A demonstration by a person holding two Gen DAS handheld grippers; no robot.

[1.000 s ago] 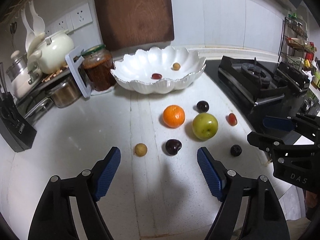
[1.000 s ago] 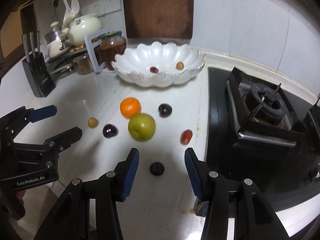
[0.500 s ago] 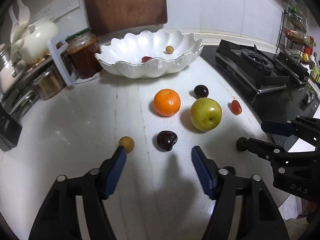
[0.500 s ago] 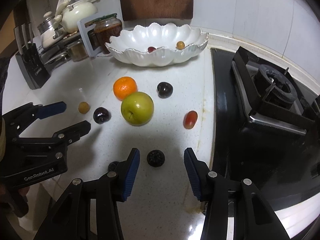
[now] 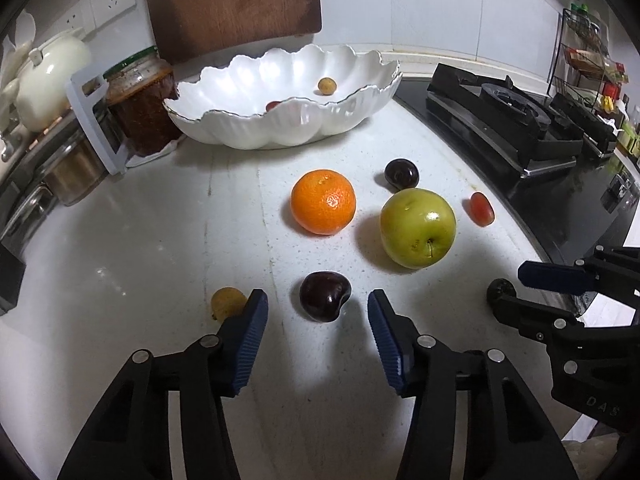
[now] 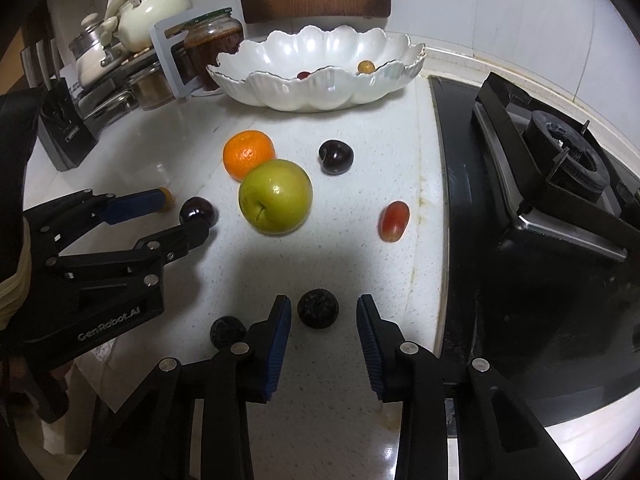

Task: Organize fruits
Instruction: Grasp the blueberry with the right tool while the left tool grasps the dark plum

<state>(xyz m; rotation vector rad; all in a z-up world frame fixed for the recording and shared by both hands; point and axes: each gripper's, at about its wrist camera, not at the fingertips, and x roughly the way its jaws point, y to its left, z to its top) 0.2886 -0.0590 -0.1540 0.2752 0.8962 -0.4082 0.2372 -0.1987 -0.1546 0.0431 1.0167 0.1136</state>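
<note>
The left gripper [image 5: 316, 312] jaws, just closing, straddle a dark cherry [image 5: 325, 296] untouched; the right gripper [image 6: 323, 316] jaws, also closing, flank a blackberry [image 6: 318, 307] near the bench's [image 6: 352, 264] front edge.

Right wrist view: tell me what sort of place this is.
Most likely a home kitchen counter. A gas stove stands along the right of the white countertop, a knife block and a pot rack sit at the back left, and a white scalloped bowl waits for the fruit.

white speckled counter [image 5: 140, 220], white tiled wall [image 5: 420, 4], black gas stove [image 6: 560, 184]
</note>
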